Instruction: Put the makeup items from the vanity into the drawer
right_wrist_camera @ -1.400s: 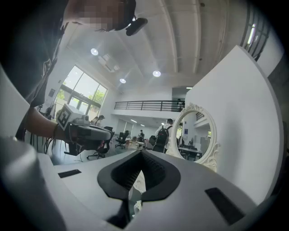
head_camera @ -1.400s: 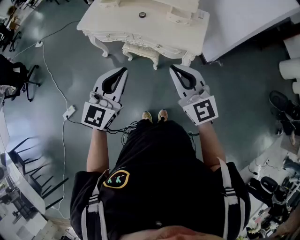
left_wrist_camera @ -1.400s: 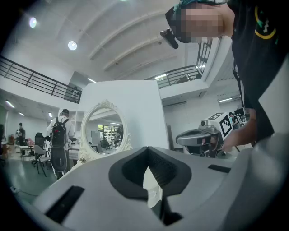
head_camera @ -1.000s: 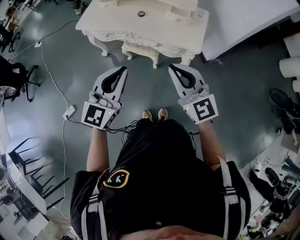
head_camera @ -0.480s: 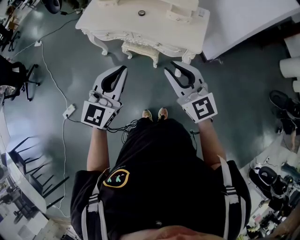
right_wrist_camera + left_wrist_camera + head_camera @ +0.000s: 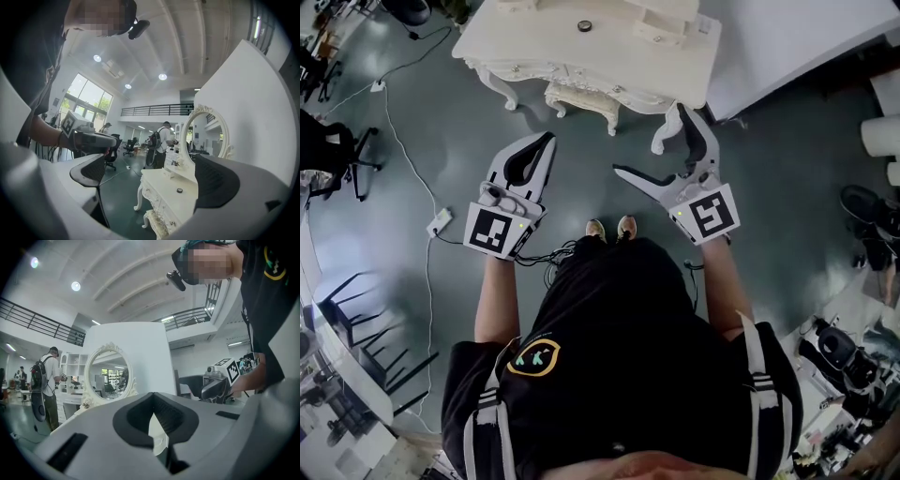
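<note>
The cream vanity [image 6: 525, 42] stands ahead of me on the grey floor, out of reach of both grippers. A small round dark item [image 6: 584, 27] lies on its top and also shows in the right gripper view [image 6: 179, 190]. My left gripper [image 6: 547, 141] is held in the air short of the vanity, jaws shut on nothing [image 6: 153, 397]. My right gripper [image 6: 649, 141] hovers near the vanity's right front leg. Its jaws are opening wide and only air is between them [image 6: 152, 177]. The oval mirror [image 6: 108, 376] stands at the vanity's back.
A padded stool [image 6: 581, 97] is tucked under the vanity. A white panel [image 6: 787, 37] stands behind it at the right. A cable and power strip [image 6: 439, 223] lie on the floor at the left. A person with a backpack [image 6: 161, 140] stands beyond the vanity.
The right gripper's jaws have swung from shut to wide apart, and the gripper has turned slightly. The left gripper has stayed where it was, still shut.
</note>
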The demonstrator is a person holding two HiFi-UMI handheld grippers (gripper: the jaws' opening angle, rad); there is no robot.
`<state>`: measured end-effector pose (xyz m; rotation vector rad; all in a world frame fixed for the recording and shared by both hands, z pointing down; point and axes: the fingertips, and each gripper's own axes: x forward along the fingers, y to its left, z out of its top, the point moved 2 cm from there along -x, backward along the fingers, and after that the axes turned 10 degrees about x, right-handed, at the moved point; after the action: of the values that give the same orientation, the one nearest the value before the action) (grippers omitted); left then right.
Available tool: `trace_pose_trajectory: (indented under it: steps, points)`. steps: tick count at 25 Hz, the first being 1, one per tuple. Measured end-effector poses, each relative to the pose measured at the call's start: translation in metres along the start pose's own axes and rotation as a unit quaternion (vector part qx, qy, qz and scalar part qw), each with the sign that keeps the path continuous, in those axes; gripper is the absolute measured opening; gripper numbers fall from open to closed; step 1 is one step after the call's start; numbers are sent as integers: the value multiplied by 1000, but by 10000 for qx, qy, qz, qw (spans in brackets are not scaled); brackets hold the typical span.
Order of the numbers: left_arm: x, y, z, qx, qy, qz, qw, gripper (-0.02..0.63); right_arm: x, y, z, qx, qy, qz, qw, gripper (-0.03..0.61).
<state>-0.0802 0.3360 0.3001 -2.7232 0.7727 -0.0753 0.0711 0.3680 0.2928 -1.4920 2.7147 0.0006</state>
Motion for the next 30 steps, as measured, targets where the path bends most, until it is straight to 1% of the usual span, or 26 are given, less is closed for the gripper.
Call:
trace_pose_trajectory:
  steps: [5,17,22,26,30]
  points:
    - [2,-2,0,4,25,13,10000,18,-3,-5,-2,-87,17,-50,9999,600]
    - [18,-22,6,50,148,274,9995,18,-17,-21,-10,-220,99,246,9994,600]
    - [27,-30,1,-3,220,270,9994,18,-21,-35,-17,-187,137,239,9994,600]
    - [41,-22,-5,-15,196,263,9995,18,-12,-49,-22,-171,166,213,9995,600]
    - [59,-5,-21,3,189,221,9996,18,8,-65,-32,-162,139,183,9996,600]
